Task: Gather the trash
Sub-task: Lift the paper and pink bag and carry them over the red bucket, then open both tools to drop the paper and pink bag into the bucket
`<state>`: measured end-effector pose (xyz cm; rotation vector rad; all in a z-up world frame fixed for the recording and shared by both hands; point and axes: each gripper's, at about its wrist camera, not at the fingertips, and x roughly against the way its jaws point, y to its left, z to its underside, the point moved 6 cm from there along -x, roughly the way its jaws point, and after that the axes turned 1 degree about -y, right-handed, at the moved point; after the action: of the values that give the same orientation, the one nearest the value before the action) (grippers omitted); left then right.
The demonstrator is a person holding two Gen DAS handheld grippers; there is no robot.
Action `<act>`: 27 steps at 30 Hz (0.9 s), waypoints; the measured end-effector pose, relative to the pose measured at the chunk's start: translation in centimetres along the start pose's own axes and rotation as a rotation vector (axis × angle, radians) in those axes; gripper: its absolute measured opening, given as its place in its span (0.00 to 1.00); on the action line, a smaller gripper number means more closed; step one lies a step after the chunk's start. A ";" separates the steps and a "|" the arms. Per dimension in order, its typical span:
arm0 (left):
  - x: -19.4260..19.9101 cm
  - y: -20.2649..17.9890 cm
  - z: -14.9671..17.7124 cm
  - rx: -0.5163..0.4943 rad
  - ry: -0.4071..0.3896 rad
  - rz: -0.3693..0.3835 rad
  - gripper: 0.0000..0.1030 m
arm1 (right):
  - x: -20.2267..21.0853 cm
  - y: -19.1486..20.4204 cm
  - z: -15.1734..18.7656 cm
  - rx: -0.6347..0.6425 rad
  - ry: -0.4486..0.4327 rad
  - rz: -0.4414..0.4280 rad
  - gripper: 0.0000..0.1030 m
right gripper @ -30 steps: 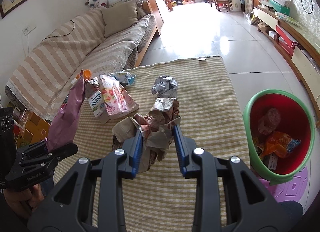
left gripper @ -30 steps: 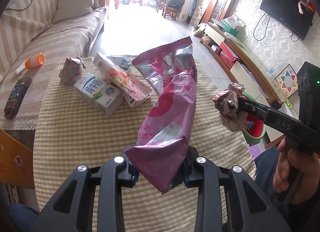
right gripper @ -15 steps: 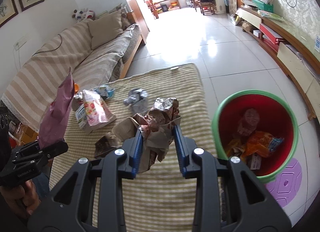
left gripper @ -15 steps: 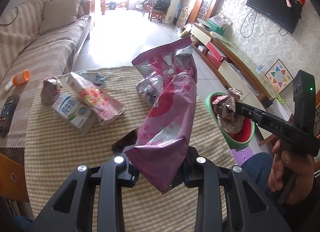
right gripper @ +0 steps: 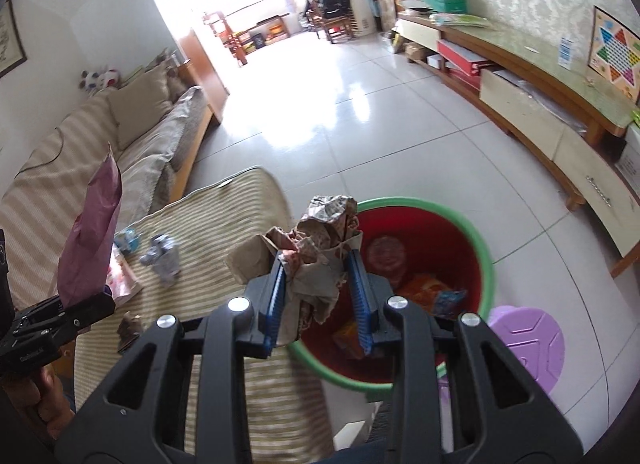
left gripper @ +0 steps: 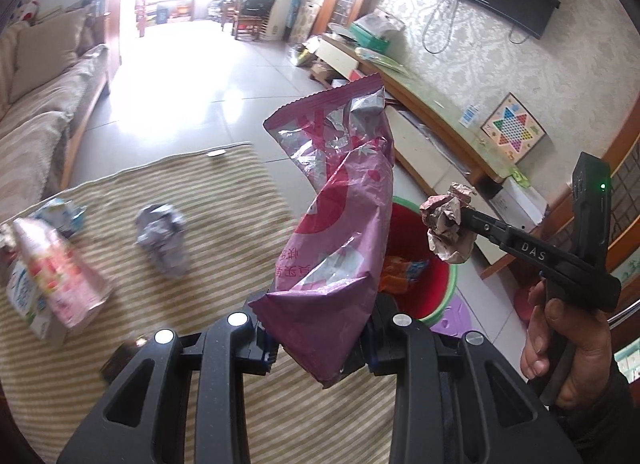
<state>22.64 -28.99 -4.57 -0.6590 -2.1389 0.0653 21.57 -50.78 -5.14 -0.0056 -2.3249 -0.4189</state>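
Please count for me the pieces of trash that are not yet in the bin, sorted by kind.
Purple snack bag, in left tongs: 1
Brown paper wad, in right tongs: 1
Crumpled wrappers on the table: 2 (silver wrapper, bluish wrapper)
Cartons: 2 (milk carton, pink carton)
Small dark wrapper: 1
Total clearly visible: 7

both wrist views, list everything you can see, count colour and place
snack bag: 1, pink and silver, held upright in left gripper
crumpled paper: 1, brown, in right gripper, at the bin's rim
bin: 1, red with green rim, on floor beside table, trash inside
foil wad: 1, silver, on tablecloth
cartons: 2, white and pink, table's left edge
tablecloth: 1, beige striped
stool: 1, purple, by bin
left gripper: black, shut
right gripper: black, blue pads, shut
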 end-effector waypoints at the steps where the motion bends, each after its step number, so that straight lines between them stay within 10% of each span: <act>1: -0.8 -0.8 -0.3 -0.006 0.006 0.013 0.28 | -0.1 -0.9 -0.3 -0.008 -0.003 0.009 0.29; 22: -10.1 -8.7 -2.3 -0.019 0.099 0.138 0.33 | -1.4 -8.5 -0.4 -0.096 -0.002 0.050 0.30; 27: -10.1 -8.7 -2.6 0.002 0.088 0.142 0.62 | -1.6 -8.5 0.1 -0.101 0.006 0.050 0.46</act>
<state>25.72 -41.74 -8.04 -0.7974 -2.0051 0.1137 21.55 -58.63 -8.88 -0.1113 -2.2907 -0.5105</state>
